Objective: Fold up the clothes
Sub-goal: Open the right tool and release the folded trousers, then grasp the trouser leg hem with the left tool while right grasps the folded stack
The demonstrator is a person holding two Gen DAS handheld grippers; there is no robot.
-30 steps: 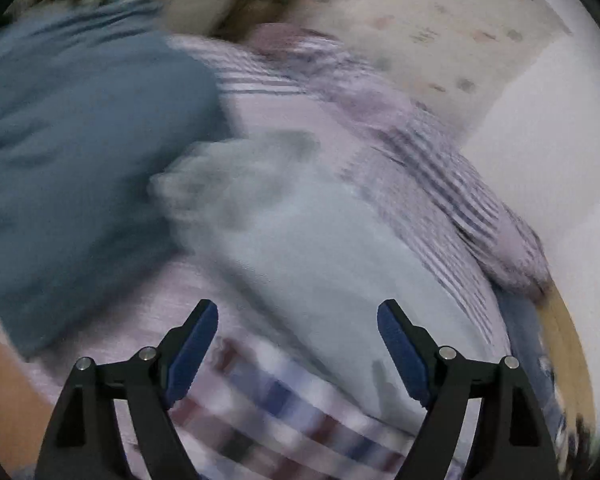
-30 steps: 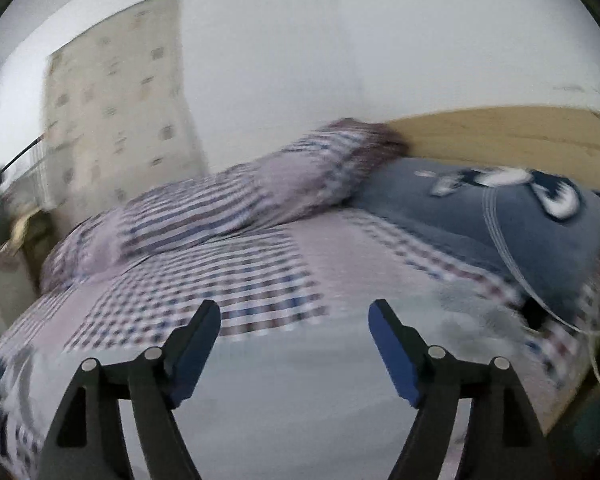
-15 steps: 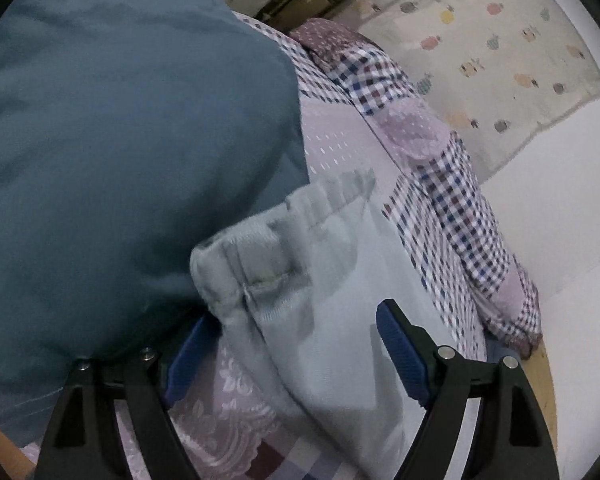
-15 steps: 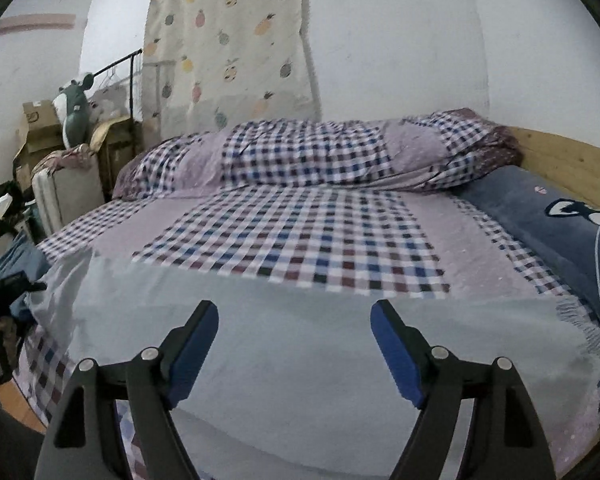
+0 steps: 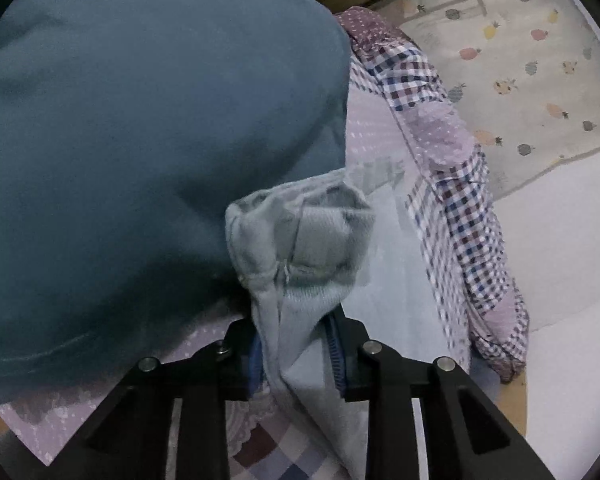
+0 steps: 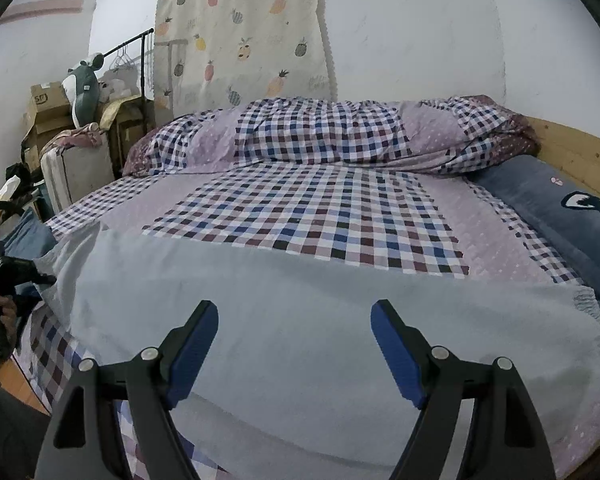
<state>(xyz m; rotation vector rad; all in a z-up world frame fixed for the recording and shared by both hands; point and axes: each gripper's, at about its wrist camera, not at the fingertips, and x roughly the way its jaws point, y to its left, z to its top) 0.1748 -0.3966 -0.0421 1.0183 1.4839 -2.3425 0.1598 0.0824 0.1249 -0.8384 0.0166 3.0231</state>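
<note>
A pale grey-blue knit garment (image 6: 320,340) lies spread flat across a checked purple bedspread (image 6: 308,216). The left gripper (image 5: 296,356) has its fingers clamped on the garment's ribbed corner (image 5: 300,236), beside a teal pillow (image 5: 140,140). The right gripper (image 6: 294,344) hovers above the cloth, fingers wide apart, holding nothing. A neat fold likely needs the right gripper to pinch the opposite corner, keeping the edge taut.

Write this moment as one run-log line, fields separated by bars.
left tool: shut on garment end | right tool: open, above garment, apart | garment: spread flat on bed | fold: not yet made
</note>
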